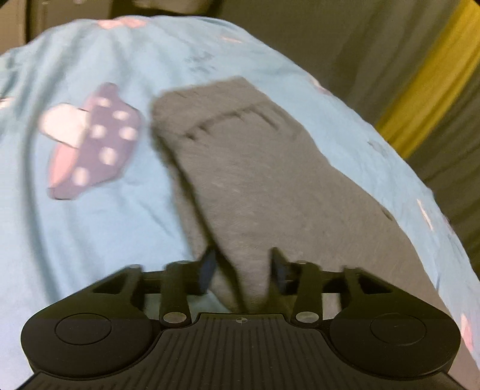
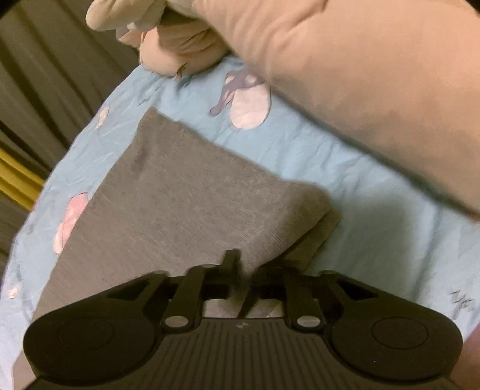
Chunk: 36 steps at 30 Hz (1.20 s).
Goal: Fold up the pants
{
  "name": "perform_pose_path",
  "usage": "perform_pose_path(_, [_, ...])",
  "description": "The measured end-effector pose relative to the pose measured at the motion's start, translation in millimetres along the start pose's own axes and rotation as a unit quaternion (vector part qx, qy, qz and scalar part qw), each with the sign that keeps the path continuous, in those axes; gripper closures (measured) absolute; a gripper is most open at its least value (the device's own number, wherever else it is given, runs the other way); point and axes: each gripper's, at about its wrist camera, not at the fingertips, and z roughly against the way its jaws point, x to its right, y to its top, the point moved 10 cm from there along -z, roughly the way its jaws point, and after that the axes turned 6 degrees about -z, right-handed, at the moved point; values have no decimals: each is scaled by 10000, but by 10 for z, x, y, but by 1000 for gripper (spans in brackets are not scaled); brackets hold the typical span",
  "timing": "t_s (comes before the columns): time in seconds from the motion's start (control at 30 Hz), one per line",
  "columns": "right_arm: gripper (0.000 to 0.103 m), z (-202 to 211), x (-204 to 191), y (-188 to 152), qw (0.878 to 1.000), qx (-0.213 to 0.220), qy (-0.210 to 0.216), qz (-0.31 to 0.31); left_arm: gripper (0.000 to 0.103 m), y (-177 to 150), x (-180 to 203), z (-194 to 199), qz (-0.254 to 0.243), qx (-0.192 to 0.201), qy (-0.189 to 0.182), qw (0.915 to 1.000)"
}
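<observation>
**Left wrist view shows spread jaws; right wrist view shows a tighter gap**

Left wrist view looks down on grey pants lying folded on a light blue sheet printed with a purple spotted mushroom. The left gripper hangs over the near end of the cloth with its jaws spread; a ridge of grey fabric rises between the fingers, but the pads do not press on it. Only this view shows the dark seam lines on the far part of the pants and a yellow band beyond the bed's edge.

Right wrist view gives the same pants from the other side, with a layered folded corner toward the right. The right gripper sits at the near edge, jaws parted only a little, with fabric bunched in the gap; the picture is too blurred to tell whether the pads pinch it. Only this view shows a large beige pillow lying on the blue sheet, and pale bunched cloth at the top edge.
</observation>
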Motion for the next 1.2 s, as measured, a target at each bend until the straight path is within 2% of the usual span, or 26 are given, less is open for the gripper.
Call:
perform_pose_path(0.03, [63, 67, 56, 53, 9992, 265, -281, 76, 28, 20, -46, 62, -40, 79, 232, 9997])
perform_pose_path(0.07, [52, 152, 104, 66, 9975, 500, -478, 156, 23, 42, -87, 157, -142, 223, 481, 9985])
perform_pose_path(0.13, [49, 362, 73, 133, 9914, 1064, -642, 419, 23, 89, -92, 380, -438, 648, 805, 9937])
perform_pose_path(0.23, [49, 615, -182, 132, 9829, 1571, -351, 896, 18, 164, 85, 704, -966, 1358, 1206, 9786])
perform_pose_path(0.27, [47, 671, -329, 96, 9801, 1673, -151, 1061, 15, 177, 227, 762, -1182, 1533, 1121, 9747])
perform_pose_path(0.3, [41, 691, -490, 40, 9781, 1688, 107, 1214, 11, 185, 396, 757, -1410, 1601, 954, 9723])
perform_pose_path(0.33, [36, 696, -647, -21, 9764, 1642, 413, 1344, 10, 162, 603, 729, -1676, 1606, 709, 9701])
perform_pose_path(0.37, [24, 677, -810, -117, 9741, 1538, 770, 1467, 10, 122, 790, 685, -1876, 1560, 476, 9686])
perform_pose_path(0.4, [17, 627, -980, -237, 9717, 1354, 1130, 1573, 10, 63, 963, 622, -2017, 1470, 259, 9680])
perform_pose_path(0.5, [15, 359, -1376, -728, 9610, 491, 2123, 1705, 9, -135, 1375, 327, -2100, 1067, -229, 9716])
perform_pose_path(0.53, [15, 244, -1430, -870, 9600, 138, 2211, 1712, 9, -200, 1431, 202, -2048, 908, -205, 9744])
perform_pose_path(0.57, [14, 84, -1468, -1022, 9600, -348, 2122, 1792, 9, -264, 1441, 88, -2013, 773, -113, 9764])
perform_pose_path(0.6, [11, -32, -1475, -1107, 9593, -660, 1965, 1919, 9, -339, 1422, -35, -2004, 615, 16, 9778])
perform_pose_path(0.63, [10, -125, -1475, -1171, 9565, -837, 1792, 2147, 12, -437, 1356, -170, -1987, 325, 230, 9793])
perform_pose_path(0.67, [4, -126, -1495, -1165, 9540, -801, 1837, 2228, 14, -474, 1275, -272, -1892, -11, 433, 9810])
perform_pose_path(0.7, [4, -122, -1509, -1148, 9534, -778, 1899, 2213, 16, -469, 1201, -311, -1778, -154, 555, 9824])
perform_pose_path(0.77, [4, -141, -1478, -1145, 9560, -675, 1828, 2193, 15, -371, 1075, -245, -1505, 22, 666, 9864])
perform_pose_path(0.8, [4, -160, -1469, -1135, 9560, -645, 1808, 2220, 11, -325, 1010, -196, -1428, 135, 755, 9868])
perform_pose_path(0.9, [4, -165, -1507, -1229, 9522, -545, 1600, 2546, 9, -244, 842, -125, -1364, 245, 1075, 9845])
perform_pose_path(0.97, [4, -230, -1590, -1317, 9451, -475, 1311, 2957, 10, -168, 734, -67, -1482, 316, 1367, 9789])
perform_pose_path(1.0, [4, -232, -1634, -1361, 9398, -457, 1095, 3206, 9, -102, 679, -55, -1580, 433, 1662, 9724])
perform_pose_path(1.07, [4, -204, -1744, -1454, 9270, -522, 706, 3646, 9, 24, 405, -32, -1575, 402, 2327, 9589])
perform_pose_path(1.1, [4, -156, -1887, -1517, 9231, -561, 878, 3701, 9, 32, 277, 15, -1420, 345, 2475, 9578])
perform_pose_path(1.13, [4, -80, -2028, -1576, 9209, -641, 1226, 3645, 7, 39, 137, 45, -1159, 342, 2410, 9630])
perform_pose_path(1.2, [4, 67, -2432, -1729, 9113, -1001, 2121, 3383, 4, 31, -77, 65, -563, 383, 1980, 9778])
